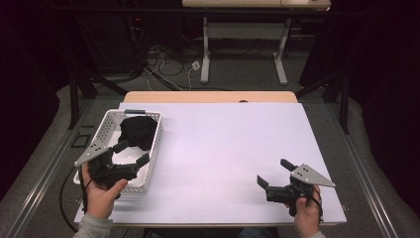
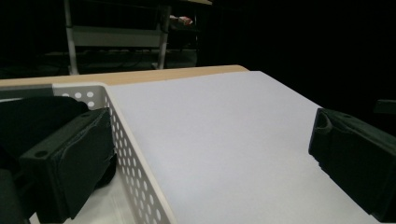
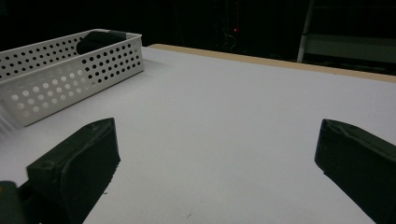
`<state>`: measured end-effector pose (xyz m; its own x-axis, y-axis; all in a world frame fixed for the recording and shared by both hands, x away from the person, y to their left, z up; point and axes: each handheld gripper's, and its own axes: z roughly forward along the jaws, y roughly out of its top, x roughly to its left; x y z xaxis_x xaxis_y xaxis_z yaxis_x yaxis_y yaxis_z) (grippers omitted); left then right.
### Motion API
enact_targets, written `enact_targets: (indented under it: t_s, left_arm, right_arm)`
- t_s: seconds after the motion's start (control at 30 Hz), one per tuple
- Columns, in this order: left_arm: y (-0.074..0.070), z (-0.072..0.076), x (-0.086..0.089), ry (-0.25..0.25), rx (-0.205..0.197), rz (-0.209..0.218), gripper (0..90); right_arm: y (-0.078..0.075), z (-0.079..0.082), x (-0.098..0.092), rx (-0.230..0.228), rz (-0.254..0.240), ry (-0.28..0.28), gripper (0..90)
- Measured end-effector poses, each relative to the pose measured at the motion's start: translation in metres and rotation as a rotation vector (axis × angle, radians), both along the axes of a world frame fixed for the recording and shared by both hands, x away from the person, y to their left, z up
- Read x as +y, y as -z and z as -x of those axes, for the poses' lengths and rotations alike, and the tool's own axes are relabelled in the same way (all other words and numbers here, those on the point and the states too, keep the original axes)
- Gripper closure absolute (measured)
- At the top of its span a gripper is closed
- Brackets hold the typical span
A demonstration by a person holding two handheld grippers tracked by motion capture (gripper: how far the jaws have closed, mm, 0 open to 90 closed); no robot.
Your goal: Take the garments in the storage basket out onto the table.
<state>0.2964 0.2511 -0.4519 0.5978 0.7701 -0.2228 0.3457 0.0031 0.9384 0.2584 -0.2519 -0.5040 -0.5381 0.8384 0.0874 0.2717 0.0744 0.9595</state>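
Observation:
A white perforated basket (image 1: 154, 142) stands at the left of the white table (image 1: 228, 148), with a crumpled black cloth (image 1: 137, 130) in its far half. My left gripper (image 1: 132, 152) hangs over the basket's near half, jaws wide open and empty, one jaw inside the basket and the other over its right wall (image 2: 135, 182). The cloth (image 2: 32, 119) lies just beyond the left jaw. My right gripper (image 1: 274, 172) rests low at the table's near right, open with nothing between its jaws. From there the basket (image 3: 60, 74) shows far off, the black cloth (image 3: 95, 39) peeking over its rim.
The table's wooden far edge (image 1: 210, 96) borders the white surface. Beyond it stand a second table's white legs (image 1: 205, 54) and loose cables (image 1: 163, 59) on the floor. Dark frame posts (image 1: 74, 94) flank both sides.

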Motion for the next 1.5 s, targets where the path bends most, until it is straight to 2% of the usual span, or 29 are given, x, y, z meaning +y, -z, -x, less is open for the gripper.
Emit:
enact_targets:
  t_s: [0.07, 0.27, 0.57, 0.9, 1.1, 1.5]
  left_arm:
    - [-0.007, -0.003, -0.002, 0.001, -0.002, -0.02, 0.6]
    - [-0.017, -0.011, -0.006, 0.008, -0.017, -0.021, 0.6]
    - [-0.028, -0.023, -0.012, 0.018, -0.003, -0.055, 0.7]
    - [-0.042, -0.04, -0.009, -0.03, 0.027, -0.039, 0.7]
    - [-0.05, -0.048, -0.006, -0.045, 0.04, -0.05, 0.7]
    - [-0.053, -0.063, 0.003, -0.109, 0.078, -0.037, 0.7]
  right_arm:
    - [0.0, 0.0, 0.0, 0.006, 0.001, 0.001, 0.0]
    - [0.0, 0.0, 0.001, 0.007, 0.01, 0.005, 0.0]
    - [0.0, 0.0, 0.001, 0.006, 0.014, 0.003, 0.0]
    - [0.0, 0.0, 0.0, 0.013, 0.014, 0.005, 0.0]
    - [0.0, -0.001, 0.0, 0.009, 0.016, 0.007, 0.0]
    - [0.001, -0.002, 0.0, 0.016, 0.018, 0.005, 0.0]
